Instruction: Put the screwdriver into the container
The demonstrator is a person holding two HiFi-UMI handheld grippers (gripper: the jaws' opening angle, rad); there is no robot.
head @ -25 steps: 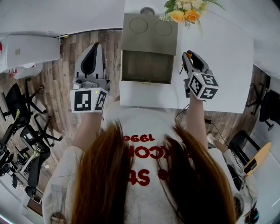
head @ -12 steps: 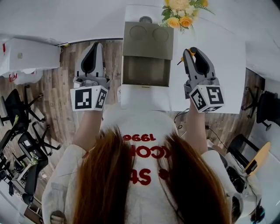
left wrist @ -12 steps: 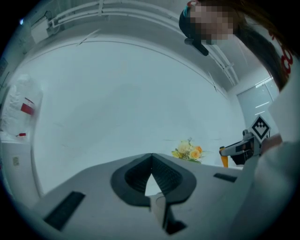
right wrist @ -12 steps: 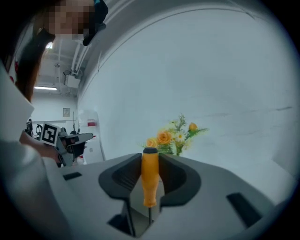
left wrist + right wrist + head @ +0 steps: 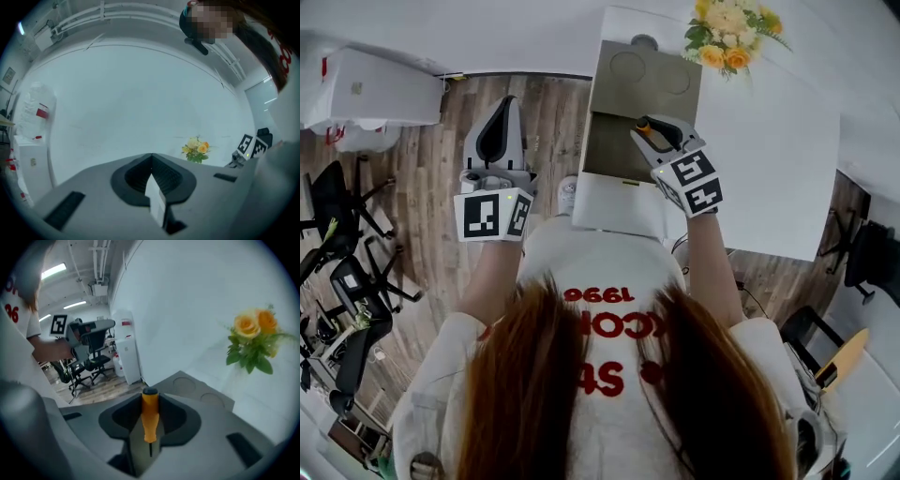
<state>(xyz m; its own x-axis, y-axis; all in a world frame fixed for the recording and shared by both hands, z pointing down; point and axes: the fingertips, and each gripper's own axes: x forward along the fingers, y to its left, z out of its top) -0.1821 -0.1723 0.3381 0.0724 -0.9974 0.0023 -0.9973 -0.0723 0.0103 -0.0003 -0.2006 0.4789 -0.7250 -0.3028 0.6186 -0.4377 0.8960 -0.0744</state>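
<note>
Right gripper (image 5: 649, 131) pinching screwdriver (image 5: 150, 416) over container (image 5: 619, 103); left gripper (image 5: 508, 103) jaws pressed together. Risk: early release, screwdriver glancing off rim.

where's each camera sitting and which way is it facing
Head view: on the person's head, steeply down at hair, shirt, arms, left gripper, right gripper over the container.
Left gripper view: on that gripper, facing a white wall along shut jaws.
Right gripper view: on that gripper, along jaws clamping the screwdriver, toward the container; arm at left.
Both gripper views show the flowers.
</note>
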